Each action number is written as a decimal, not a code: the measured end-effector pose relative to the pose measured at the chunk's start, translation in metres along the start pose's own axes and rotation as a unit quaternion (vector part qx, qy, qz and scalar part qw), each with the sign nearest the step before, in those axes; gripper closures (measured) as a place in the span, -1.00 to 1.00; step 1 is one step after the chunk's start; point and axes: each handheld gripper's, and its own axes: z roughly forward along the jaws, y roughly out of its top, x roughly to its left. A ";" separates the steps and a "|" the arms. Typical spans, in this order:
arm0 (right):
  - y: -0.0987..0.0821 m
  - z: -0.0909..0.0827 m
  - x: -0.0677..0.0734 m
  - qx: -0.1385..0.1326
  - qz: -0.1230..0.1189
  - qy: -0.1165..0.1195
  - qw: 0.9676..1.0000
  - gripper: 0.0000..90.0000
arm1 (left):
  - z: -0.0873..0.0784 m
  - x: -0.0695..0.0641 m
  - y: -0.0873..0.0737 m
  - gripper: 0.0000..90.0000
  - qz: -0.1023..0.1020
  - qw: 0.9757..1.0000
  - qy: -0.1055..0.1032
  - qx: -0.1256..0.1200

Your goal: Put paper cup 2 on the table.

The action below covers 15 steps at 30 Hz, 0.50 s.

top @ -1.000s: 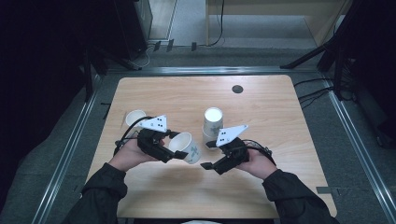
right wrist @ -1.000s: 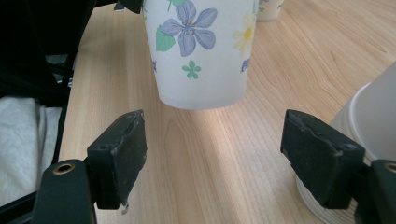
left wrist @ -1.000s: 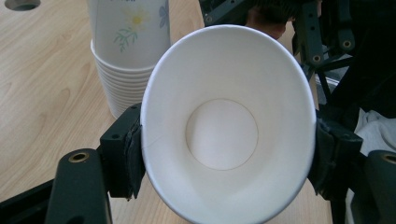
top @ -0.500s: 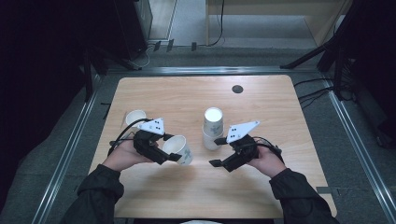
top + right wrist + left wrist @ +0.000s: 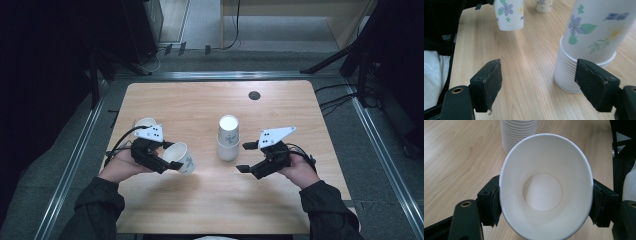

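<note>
The left gripper (image 5: 172, 157) clenched a cup (image 5: 546, 187) at its rim, squashing it oval, at 9 o'clock from the stack (image 5: 228, 139). The right gripper (image 5: 247, 157) stood released at the stack's 3 o'clock. Harder squeezing could crease the cup.

No readable text, brand or number anywhere. The paper cups (image 5: 508, 13) and the stack of cups (image 5: 586, 47) just carry a flower print (purple, green, yellow), no lettering that I can make out.
</note>
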 end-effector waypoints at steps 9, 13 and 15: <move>-0.006 -0.016 -0.010 -0.002 0.003 -0.021 1.000 -0.51 | -0.014 0.004 -0.017 -0.42 -0.010 1.000 0.020 0.009; -0.007 -0.018 -0.015 -0.007 0.008 -0.026 1.000 -0.51 | -0.022 0.008 -0.025 -0.42 -0.025 0.999 0.027 0.006; -0.008 -0.018 -0.018 -0.002 0.012 -0.029 1.000 -0.51 | -0.025 0.009 -0.029 -0.42 -0.028 0.999 0.030 0.008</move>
